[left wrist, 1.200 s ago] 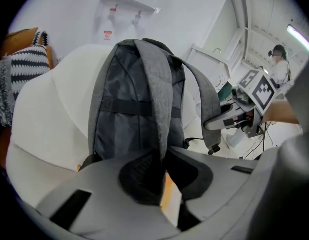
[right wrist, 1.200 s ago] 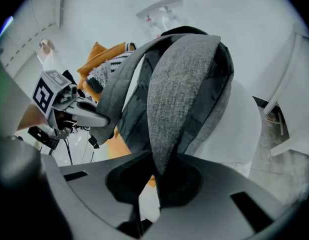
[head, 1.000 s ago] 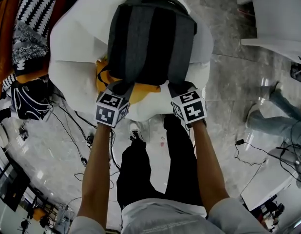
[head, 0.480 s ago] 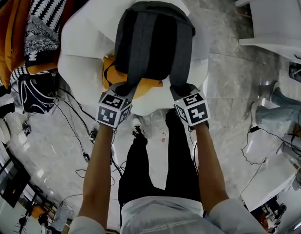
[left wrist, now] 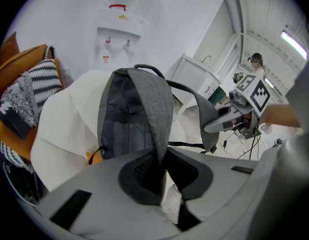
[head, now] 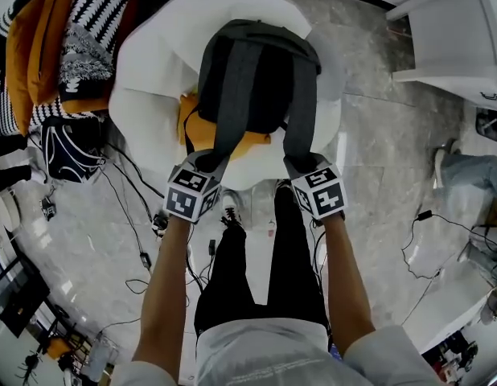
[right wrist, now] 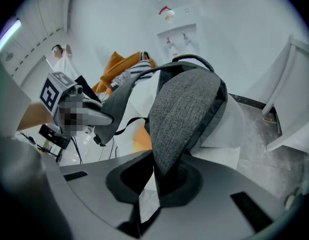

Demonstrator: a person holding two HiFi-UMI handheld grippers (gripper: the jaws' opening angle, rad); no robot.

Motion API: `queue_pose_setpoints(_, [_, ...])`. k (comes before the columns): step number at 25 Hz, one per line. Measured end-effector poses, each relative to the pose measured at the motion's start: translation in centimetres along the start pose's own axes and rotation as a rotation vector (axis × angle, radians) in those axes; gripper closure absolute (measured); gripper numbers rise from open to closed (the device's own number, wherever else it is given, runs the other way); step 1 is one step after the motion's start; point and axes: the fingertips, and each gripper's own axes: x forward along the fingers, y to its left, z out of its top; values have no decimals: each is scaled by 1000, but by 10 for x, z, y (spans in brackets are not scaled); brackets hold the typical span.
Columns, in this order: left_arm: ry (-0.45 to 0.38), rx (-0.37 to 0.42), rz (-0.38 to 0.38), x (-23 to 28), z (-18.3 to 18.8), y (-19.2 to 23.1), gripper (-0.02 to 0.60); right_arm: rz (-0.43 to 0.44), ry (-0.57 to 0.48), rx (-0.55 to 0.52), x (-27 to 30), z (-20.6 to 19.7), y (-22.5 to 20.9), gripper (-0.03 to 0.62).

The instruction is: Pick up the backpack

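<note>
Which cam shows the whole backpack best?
Head view: the entire backpack shows from above, one strap clamped in the left gripper, one in the right gripper. Left gripper view shows its back panel and near strap; right gripper view is mostly one strap.

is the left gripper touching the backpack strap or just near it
Touching. In the left gripper view, the left gripper has its fingers closed on the grey shoulder strap, which is pinched between them with no gap.
</note>
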Motion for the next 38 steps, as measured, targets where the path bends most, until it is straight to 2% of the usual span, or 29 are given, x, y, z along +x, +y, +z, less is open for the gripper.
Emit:
queue_pose_setpoints(10, [-29,-52,-16,-22,-11,-31,535,-7,-5,-3,-37,-9,21,559])
queue_pose_setpoints(23, [-57,-51,-18,-63,-14,-55,535,-16,-49,-22,-85,2,49,559])
queue_pose_setpoints(33, [-115,-77,-60,-87,-1,-82,535,-29,-78,-26,-116,6,60,559])
queue_pose_setpoints(38, [-159,-66,-63,-99,9,-90,535,-28,-94,-35,-127,10,68,559])
